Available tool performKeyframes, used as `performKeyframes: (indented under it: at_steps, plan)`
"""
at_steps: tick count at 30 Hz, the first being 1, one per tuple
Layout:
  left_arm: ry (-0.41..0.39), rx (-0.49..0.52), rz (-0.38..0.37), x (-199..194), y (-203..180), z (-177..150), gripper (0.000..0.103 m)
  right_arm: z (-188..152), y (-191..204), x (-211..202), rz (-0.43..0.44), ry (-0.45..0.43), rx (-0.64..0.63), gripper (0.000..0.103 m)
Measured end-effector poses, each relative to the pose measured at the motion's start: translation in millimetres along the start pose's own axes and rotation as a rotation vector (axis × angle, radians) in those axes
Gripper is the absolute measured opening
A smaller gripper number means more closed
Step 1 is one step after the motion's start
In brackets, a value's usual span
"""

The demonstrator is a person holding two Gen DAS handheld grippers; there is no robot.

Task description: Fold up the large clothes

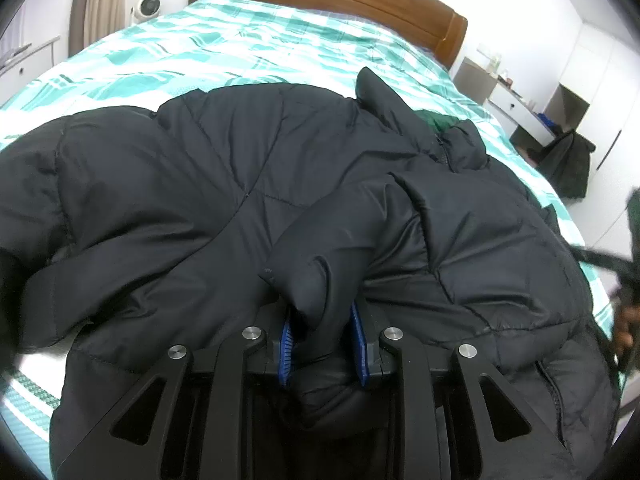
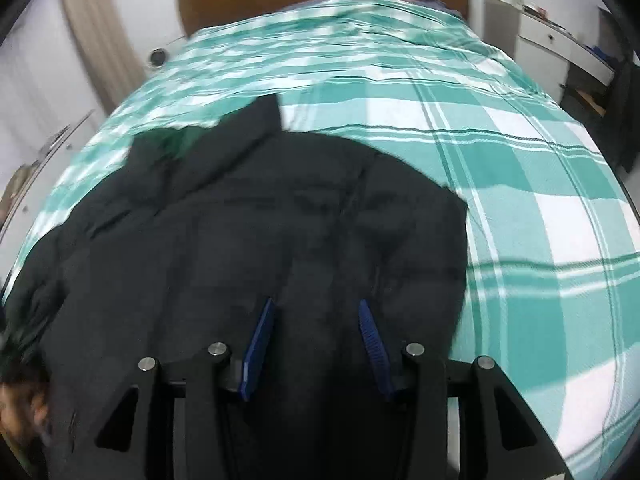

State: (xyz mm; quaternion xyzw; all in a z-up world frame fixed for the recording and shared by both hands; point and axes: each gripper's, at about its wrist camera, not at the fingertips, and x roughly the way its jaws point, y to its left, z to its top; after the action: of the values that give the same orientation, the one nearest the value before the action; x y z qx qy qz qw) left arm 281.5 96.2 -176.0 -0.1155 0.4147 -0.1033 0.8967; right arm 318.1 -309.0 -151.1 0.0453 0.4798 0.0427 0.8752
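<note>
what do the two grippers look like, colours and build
Both match. The left gripper and right gripper each have a matte black frame with angled linkage bars, slot-shaped cutouts and four round silver pivot bolts. Each carries two narrow fingers faced with ribbed blue pads. No cables or markings show in either wrist view, and no sleeve can be made out.

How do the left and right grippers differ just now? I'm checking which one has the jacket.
The left gripper is pinched on a fold of the black puffer jacket; the right gripper stands wider over the jacket, and a grip there cannot be told. Left view is sharp, right view blurred. Both have blue pads.
</note>
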Motion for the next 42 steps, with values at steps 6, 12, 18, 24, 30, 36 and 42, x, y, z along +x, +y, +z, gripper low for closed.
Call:
performKeyframes:
  at_steps: [6, 12, 18, 24, 30, 36, 42]
  plan:
    - [0.003, 0.007, 0.008, 1, -1, 0, 0.025, -47, 1, -7, -0.006, 0.047, -0.006, 0.045]
    - [0.009, 0.028, 0.037, 3, -7, 2, 0.026, -51, -2, 16, -0.011, 0.017, 0.034, 0.045]
    - [0.038, 0.049, 0.055, -5, -10, 5, 0.033, -67, 11, -23, -0.069, -0.041, 0.046, 0.064]
    - [0.062, 0.048, 0.042, -56, -9, -17, 0.082, -119, 27, -108, -0.075, -0.185, 0.032, 0.082]
    - [0.053, 0.047, 0.047, -120, -12, -59, 0.09, -189, 52, -154, -0.122, -0.274, 0.041, 0.082]
    - [0.073, 0.023, 0.081, -157, -4, -100, 0.09, -231, 88, -167, -0.084, -0.317, 0.027, 0.082]
    - [0.064, -0.005, 0.123, -181, 12, -117, 0.09, -239, 122, -170, -0.047, -0.328, -0.049, 0.082]
